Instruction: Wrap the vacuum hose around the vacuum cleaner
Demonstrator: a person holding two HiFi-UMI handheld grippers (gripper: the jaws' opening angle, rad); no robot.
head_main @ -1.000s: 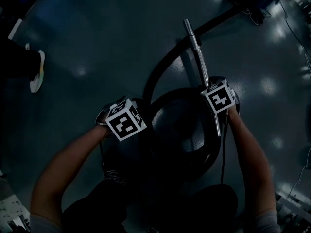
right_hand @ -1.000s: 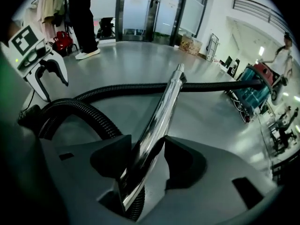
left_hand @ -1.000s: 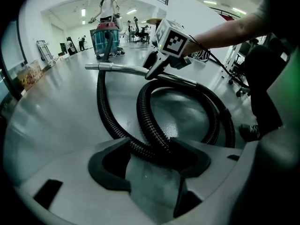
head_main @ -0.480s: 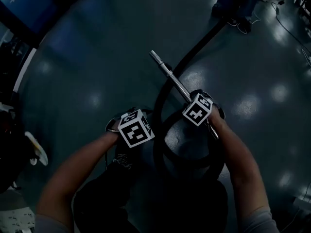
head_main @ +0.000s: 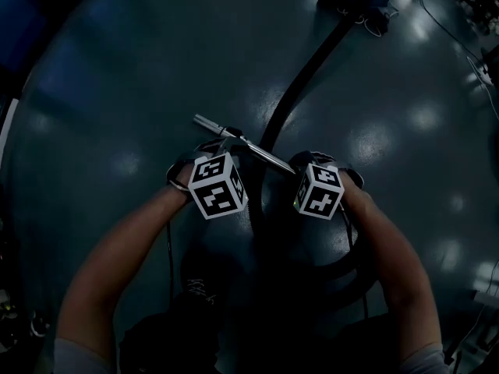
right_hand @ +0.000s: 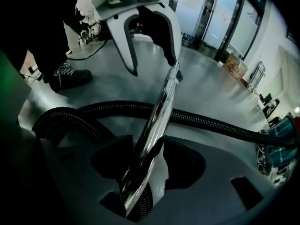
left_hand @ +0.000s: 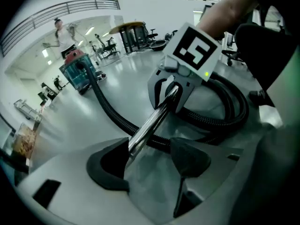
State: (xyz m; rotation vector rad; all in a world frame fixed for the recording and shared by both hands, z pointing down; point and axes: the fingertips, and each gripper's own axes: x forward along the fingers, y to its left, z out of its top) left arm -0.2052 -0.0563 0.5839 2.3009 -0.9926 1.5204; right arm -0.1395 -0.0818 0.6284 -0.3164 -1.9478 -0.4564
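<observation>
At the far left, the left gripper [left_hand: 151, 145], pointed steeply down over the glossy grey floor [head_main: 117, 92], with jaws spread wide and clamping nothing; just the free tip of the metal wand [head_main: 257, 151] between them, close beside one pad and clear of the other, touching or not impossible to tell. Next, that wand slanting across from one gripper to the other, raised above the floor. Beneath and behind it, the black ribbed vacuum hose [head_main: 299, 90], curled in a loop on the floor under both grippers, then running away in a long line. Further right, the right gripper [right_hand: 146, 142], likewise tilted down, with jaws partly open, lately closing in a little, both pads pressed on the wand near the end where the ribbed hose joins it. Beyond, at the hose's far end, the blue vacuum cleaner [left_hand: 76, 74], upright on the floor, well apart from the grippers and the loop, the hose not yet wound round it.
</observation>
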